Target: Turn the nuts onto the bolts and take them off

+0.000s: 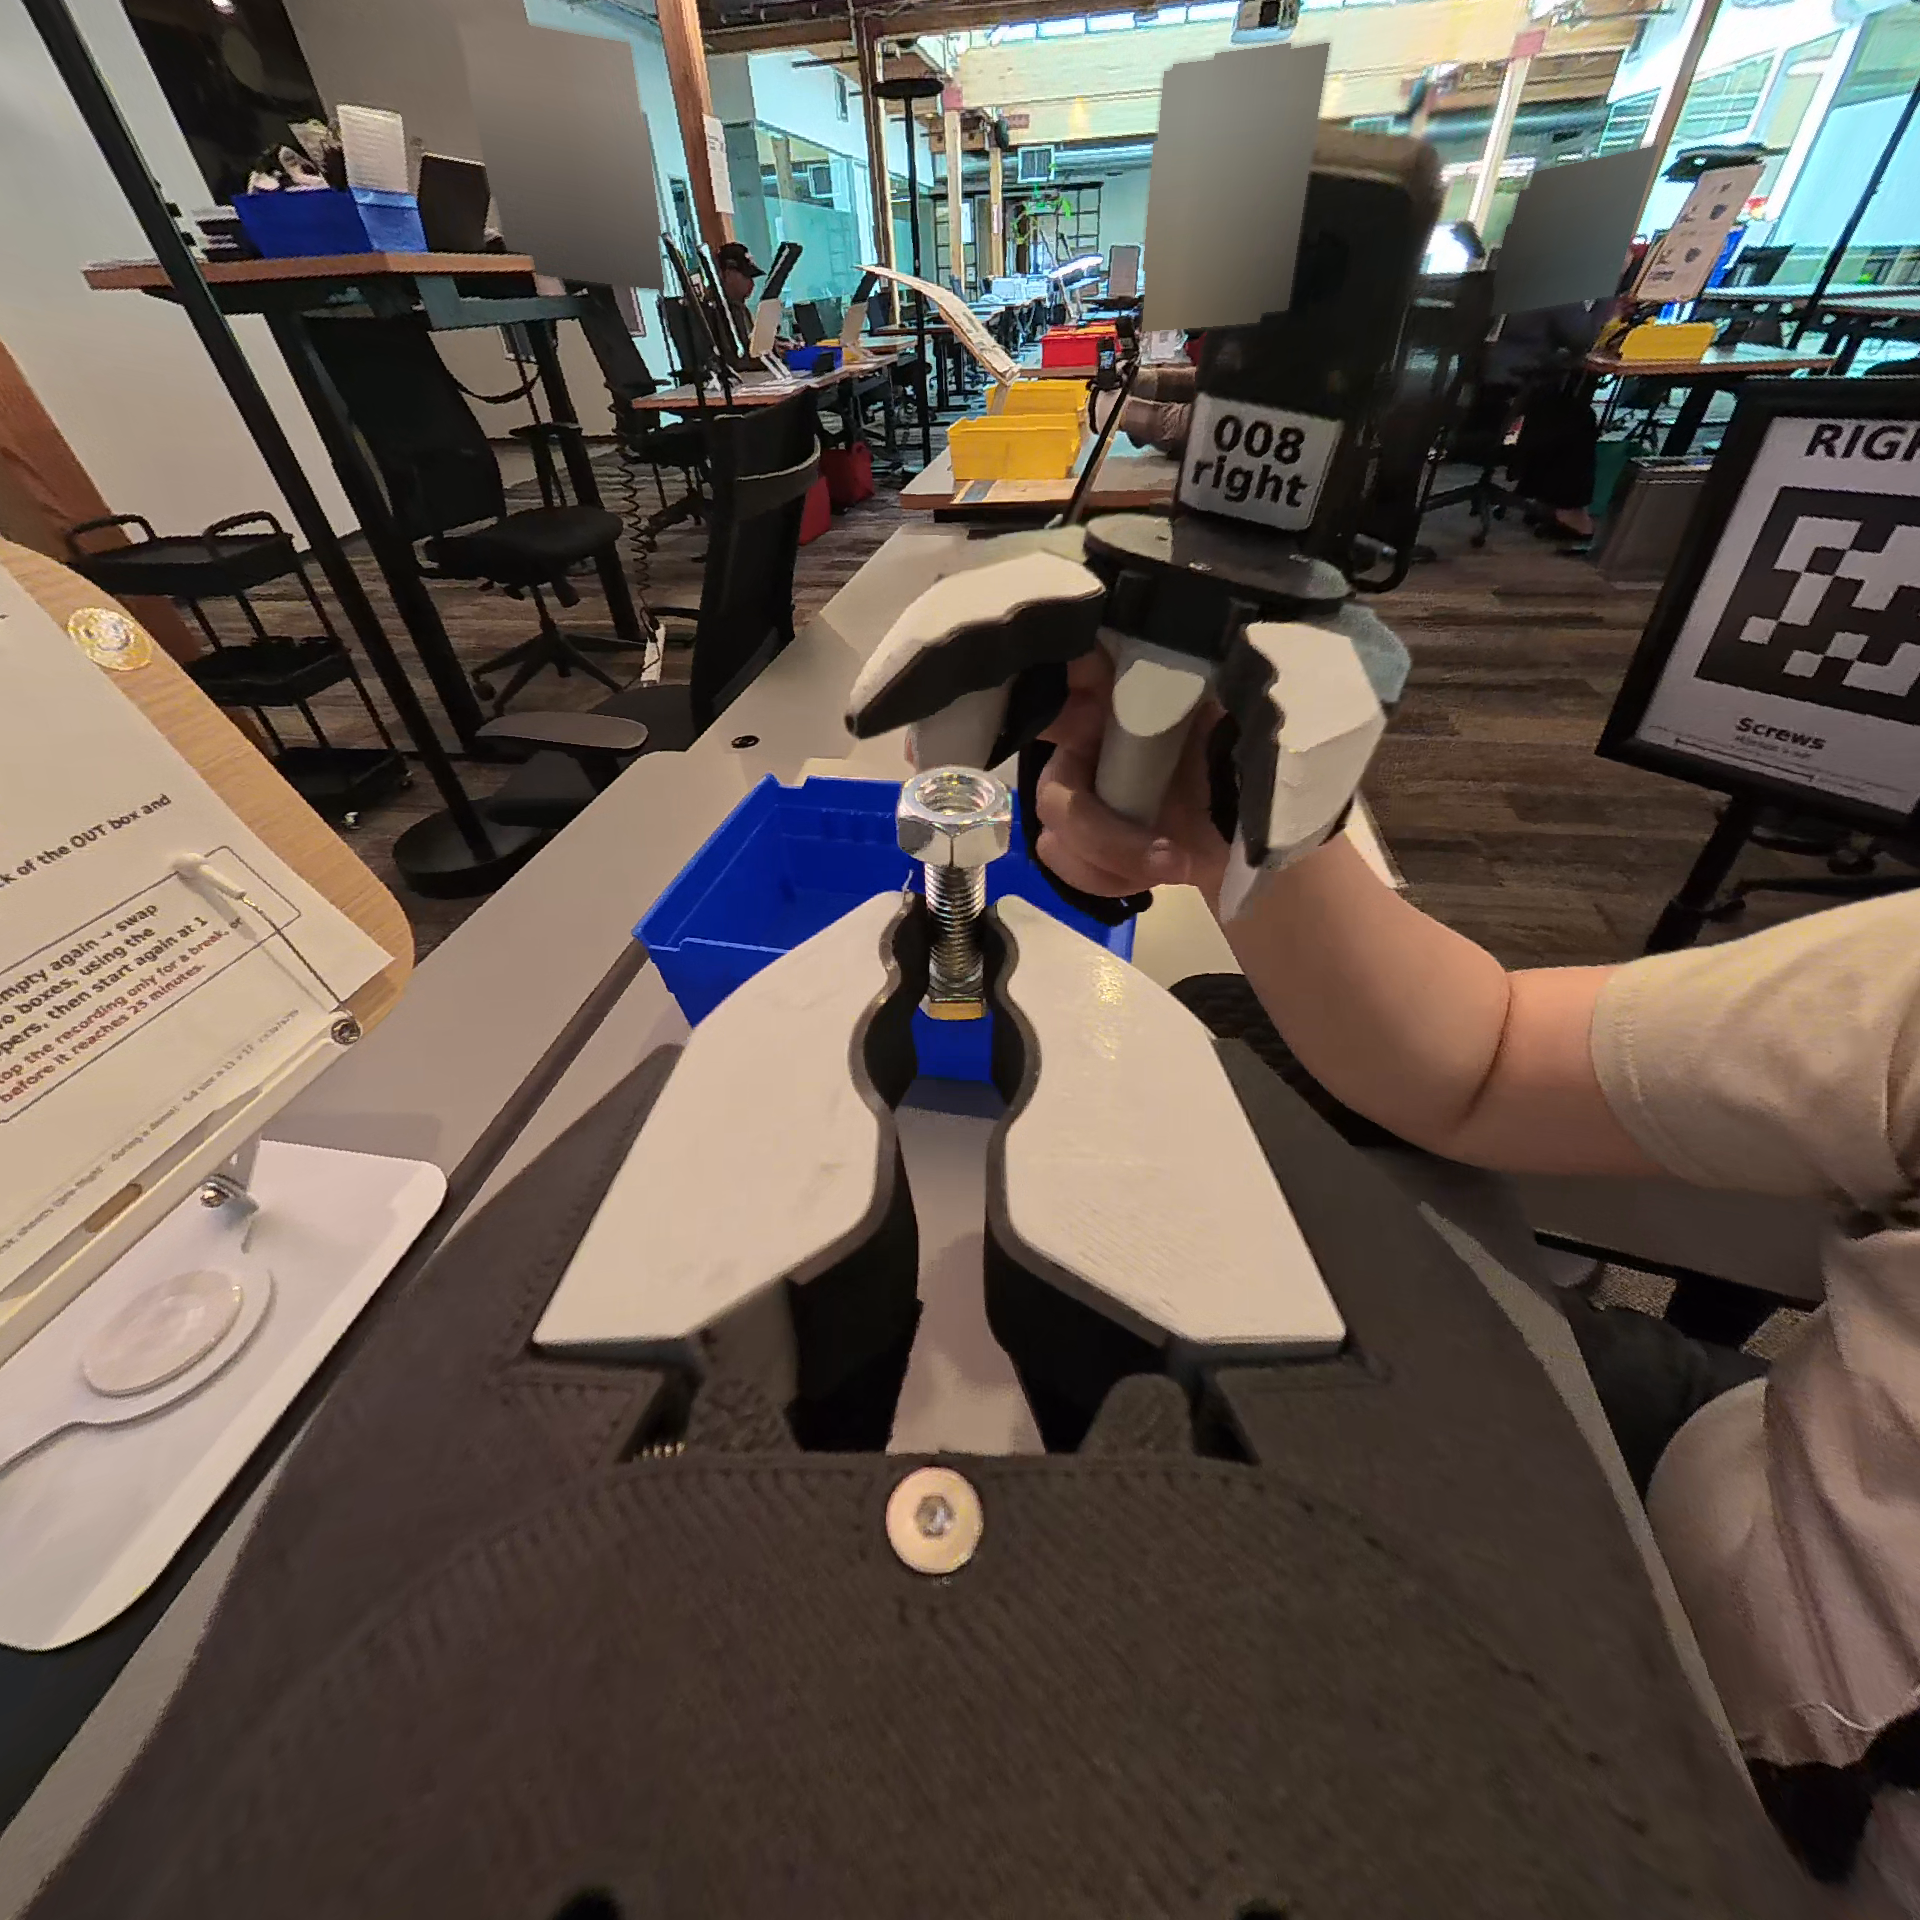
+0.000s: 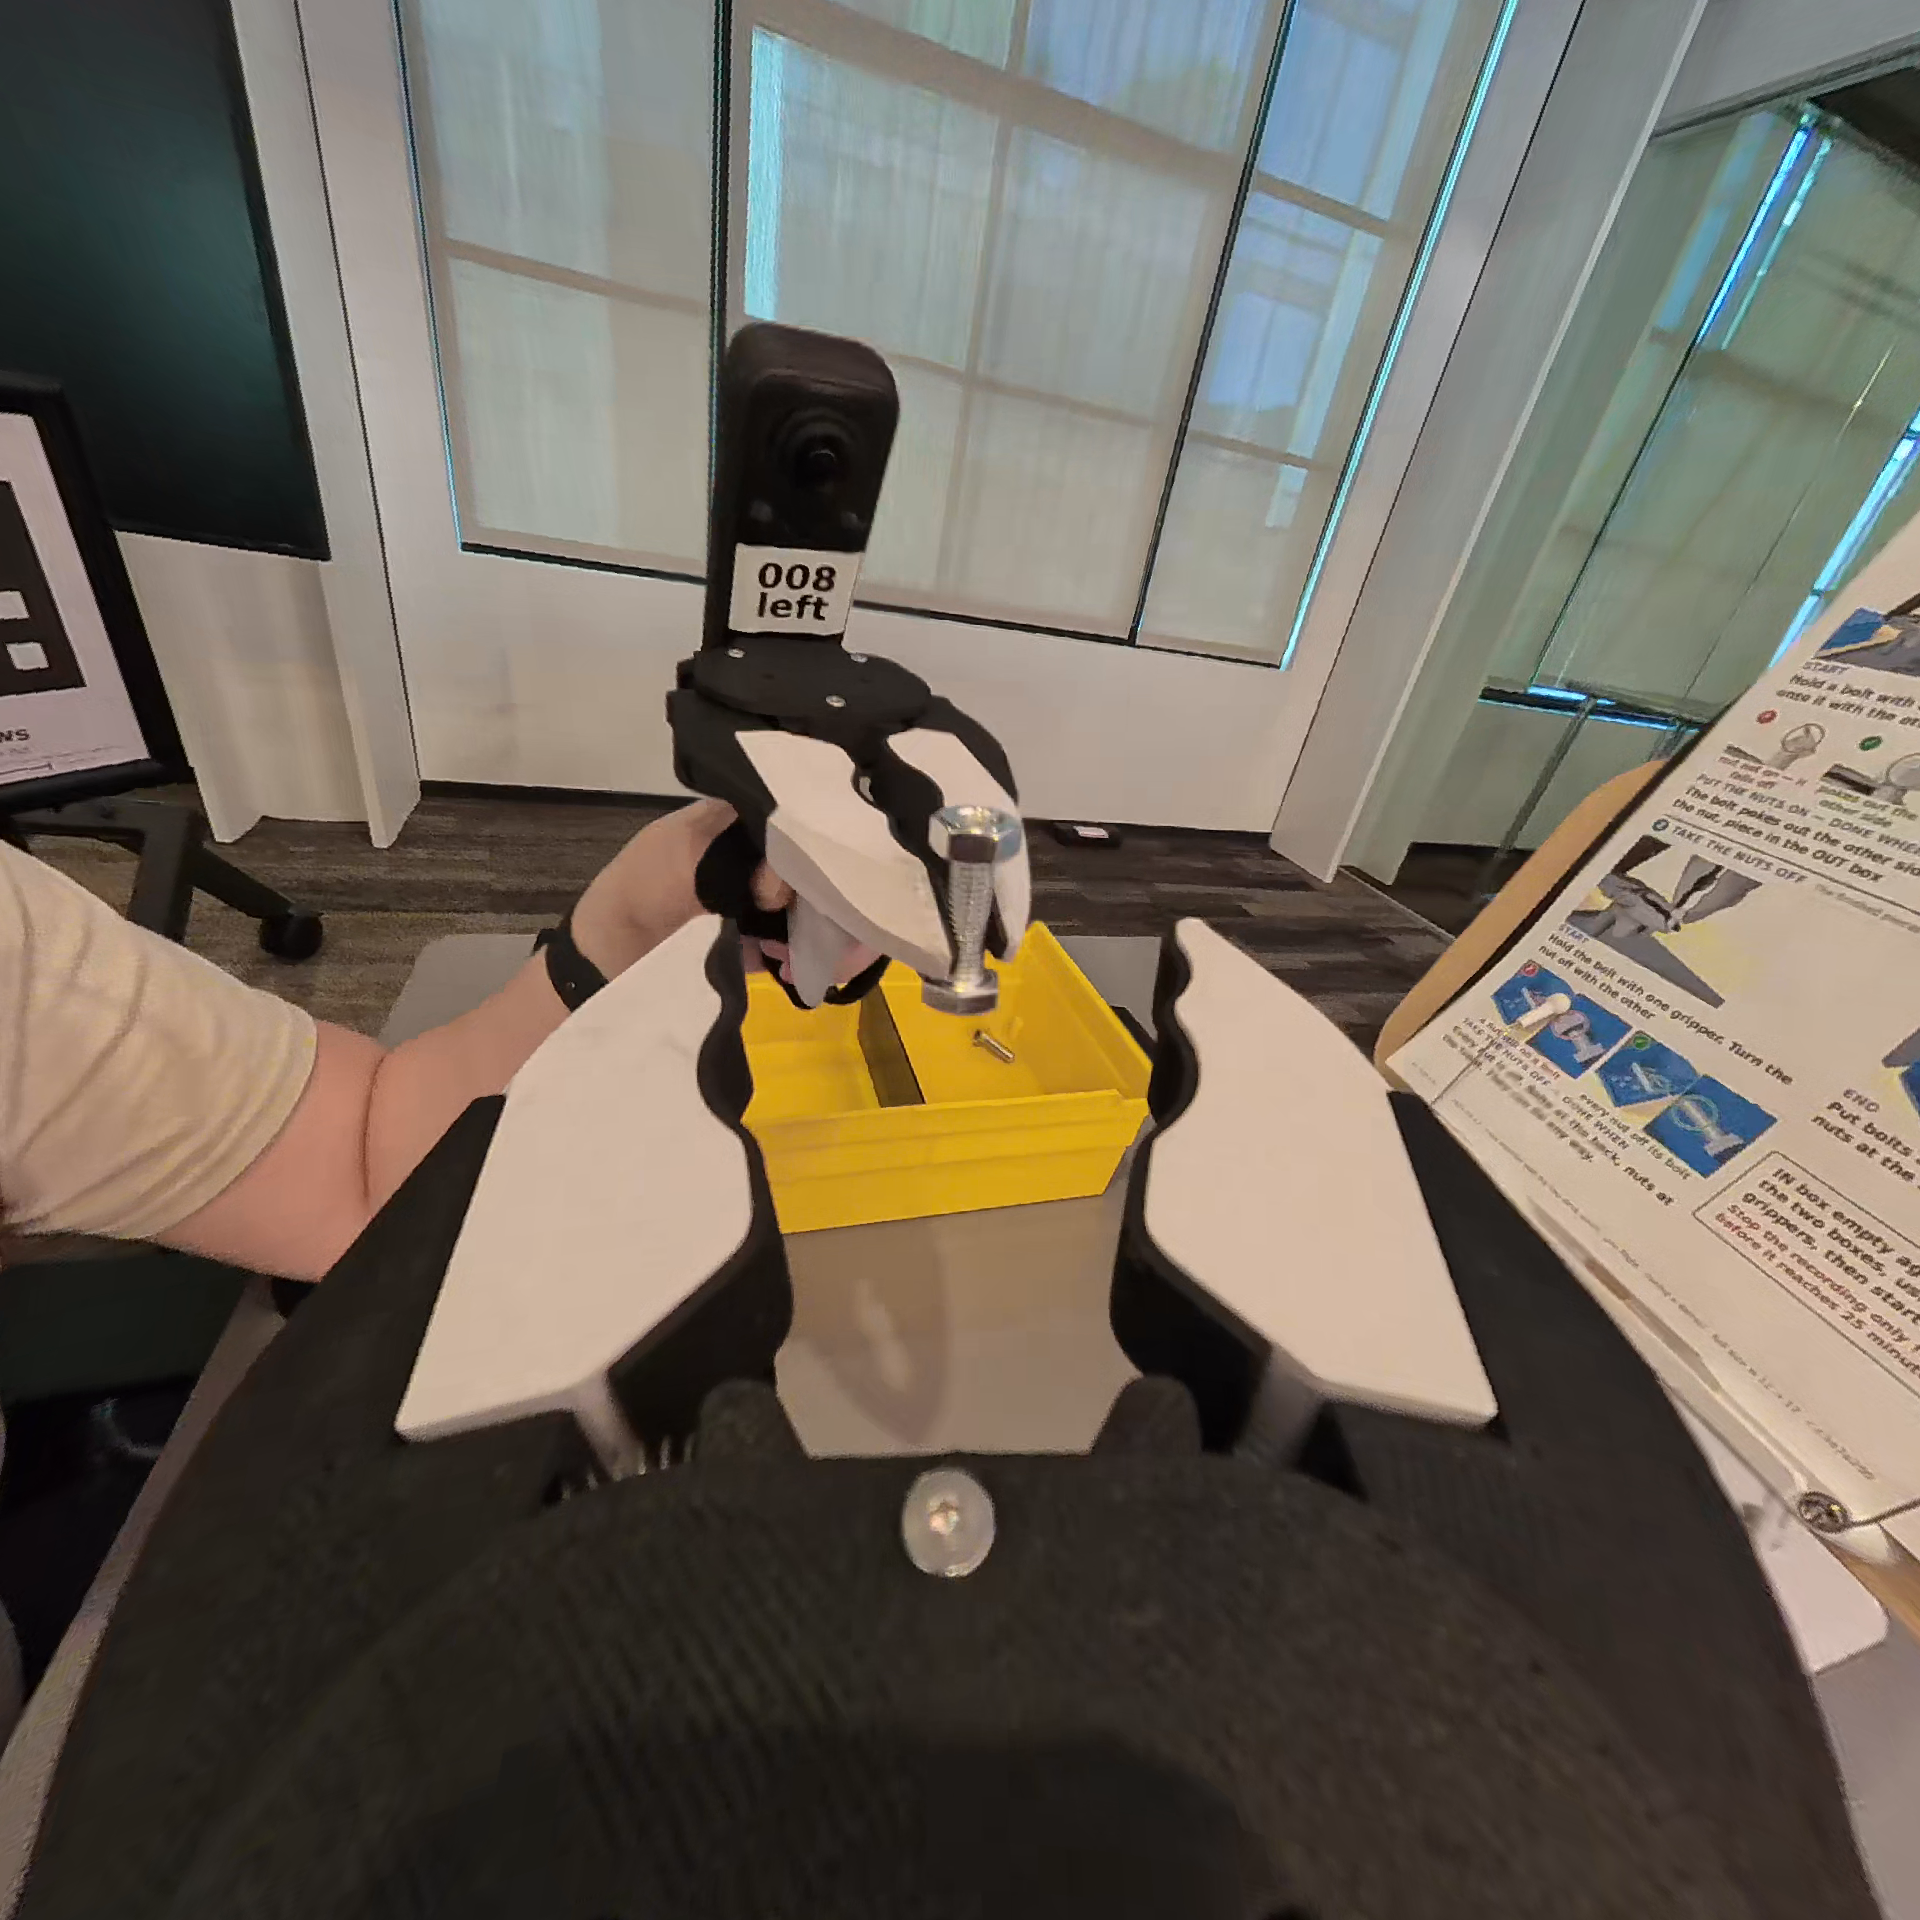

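My left gripper (image 1: pixel 948 914) is shut on the threaded shaft of a silver bolt (image 1: pixel 952 928) and holds it upright above the bins. A hex nut (image 1: pixel 954 816) sits on the bolt's top end. In the right wrist view the same left gripper (image 2: pixel 977 940) holds the bolt (image 2: pixel 966 914), with the nut (image 2: pixel 974 831) above and the bolt head (image 2: pixel 961 994) below. My right gripper (image 2: pixel 951 933) is open wide and empty, a short way from the bolt. In the left wrist view it (image 1: pixel 1049 810) hovers just behind and right of the nut, apart from it.
A yellow bin (image 2: pixel 935 1153) holding one small bolt (image 2: pixel 995 1044) stands on the grey table under the bolt. A blue bin (image 1: pixel 769 914) stands on the other side. An instruction sheet on a stand (image 2: pixel 1714 1039) is at the table's side. A framed marker sign (image 1: pixel 1818 603) stands beyond. The tips of both grippers are at nearly the same place.
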`<state>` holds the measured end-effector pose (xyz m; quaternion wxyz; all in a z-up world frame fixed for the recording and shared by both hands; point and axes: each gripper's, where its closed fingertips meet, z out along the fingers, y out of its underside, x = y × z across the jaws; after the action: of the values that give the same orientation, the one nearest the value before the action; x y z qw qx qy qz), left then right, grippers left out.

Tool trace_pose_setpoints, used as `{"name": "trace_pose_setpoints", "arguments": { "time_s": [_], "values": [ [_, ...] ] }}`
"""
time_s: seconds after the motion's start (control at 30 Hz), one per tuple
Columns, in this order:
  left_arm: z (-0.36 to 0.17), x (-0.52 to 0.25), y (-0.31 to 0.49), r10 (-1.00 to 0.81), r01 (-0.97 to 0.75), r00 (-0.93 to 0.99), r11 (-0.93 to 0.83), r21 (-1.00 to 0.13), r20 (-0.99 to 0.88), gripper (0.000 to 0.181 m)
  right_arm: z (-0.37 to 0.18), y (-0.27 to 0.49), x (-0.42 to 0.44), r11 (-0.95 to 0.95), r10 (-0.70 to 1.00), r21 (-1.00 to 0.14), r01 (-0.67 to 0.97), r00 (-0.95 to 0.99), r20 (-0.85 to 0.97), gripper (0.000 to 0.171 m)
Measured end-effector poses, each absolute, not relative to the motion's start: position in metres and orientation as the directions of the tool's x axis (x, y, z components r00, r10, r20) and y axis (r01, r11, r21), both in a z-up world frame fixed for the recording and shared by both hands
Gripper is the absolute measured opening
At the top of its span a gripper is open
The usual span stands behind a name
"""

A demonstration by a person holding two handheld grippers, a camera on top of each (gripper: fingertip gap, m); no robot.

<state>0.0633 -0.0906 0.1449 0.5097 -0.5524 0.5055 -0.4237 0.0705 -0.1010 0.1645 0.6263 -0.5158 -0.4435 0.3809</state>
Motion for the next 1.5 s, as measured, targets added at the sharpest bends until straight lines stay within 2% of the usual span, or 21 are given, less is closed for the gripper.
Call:
{"name": "trace_pose_setpoints", "arguments": {
  "time_s": [0.2, 0.6, 1.5],
  "values": [
    [0.144, 0.063, -0.089, -0.988, -0.138, 0.141, 0.039, -0.990, -0.059, 0.010, 0.161, -0.106, 0.063, 0.172, 0.958, -0.983, -0.062, 0.244, 0.152, 0.077],
    [0.139, 0.067, -0.088, -0.989, -0.156, 0.139, 0.031, -0.987, -0.053, 0.010, 0.164, -0.115, 0.057, 0.201, 0.958, -0.976, -0.079, 0.225, 0.179, 0.076],
    [0.135, 0.069, -0.086, -0.986, -0.182, 0.156, 0.036, -0.983, -0.065, 0.009, 0.158, -0.119, 0.050, 0.246, 0.944, -0.969, -0.021, 0.232, 0.235, 0.072]
  ]
}}
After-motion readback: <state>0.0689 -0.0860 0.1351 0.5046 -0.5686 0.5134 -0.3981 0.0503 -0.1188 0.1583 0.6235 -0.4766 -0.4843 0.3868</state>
